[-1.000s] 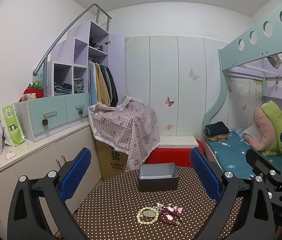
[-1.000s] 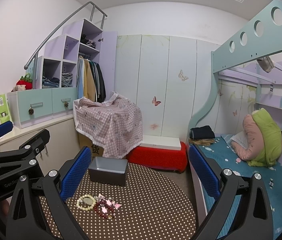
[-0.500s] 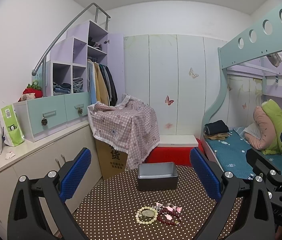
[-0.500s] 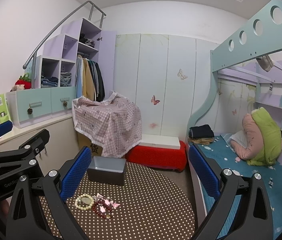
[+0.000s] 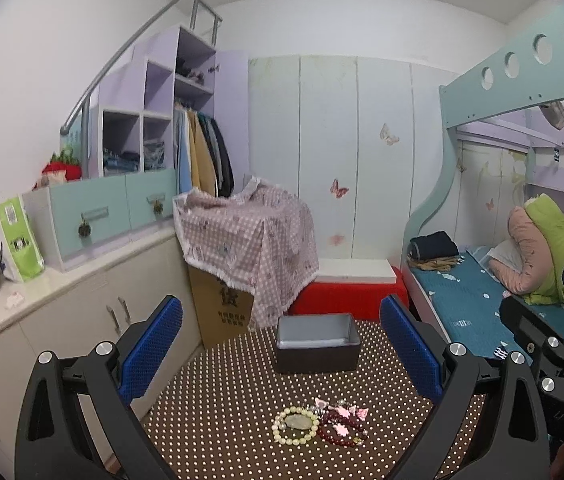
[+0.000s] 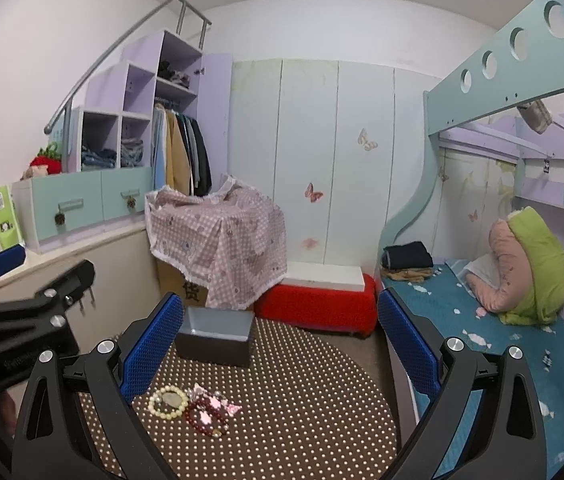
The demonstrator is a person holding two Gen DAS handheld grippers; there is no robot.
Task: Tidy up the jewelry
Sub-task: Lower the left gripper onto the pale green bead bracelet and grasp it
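Note:
A cream bead bracelet [image 5: 296,426] [image 6: 168,401], a dark red bead bracelet [image 5: 339,432] [image 6: 205,420] and pink hair clips [image 5: 341,410] [image 6: 214,400] lie together on a round table with a brown dotted cloth [image 5: 222,412] [image 6: 301,400]. Behind them stands an open grey box [image 5: 317,342] [image 6: 215,334]. My left gripper [image 5: 282,352] hangs open above the table, nothing between its blue pads. My right gripper [image 6: 282,350] is open too, with the jewelry low at its left. Each gripper shows at the edge of the other's view.
A cardboard box under a checked pink cloth [image 5: 250,236] stands behind the table, beside a red bench [image 5: 345,296]. White cabinets [image 5: 82,312] run along the left. A bunk bed with a teal mattress [image 5: 473,300] fills the right side.
Both grippers have drifted slightly; in the right wrist view the jewelry and box sit a little further left and lower. Neither gripper has taken hold of anything.

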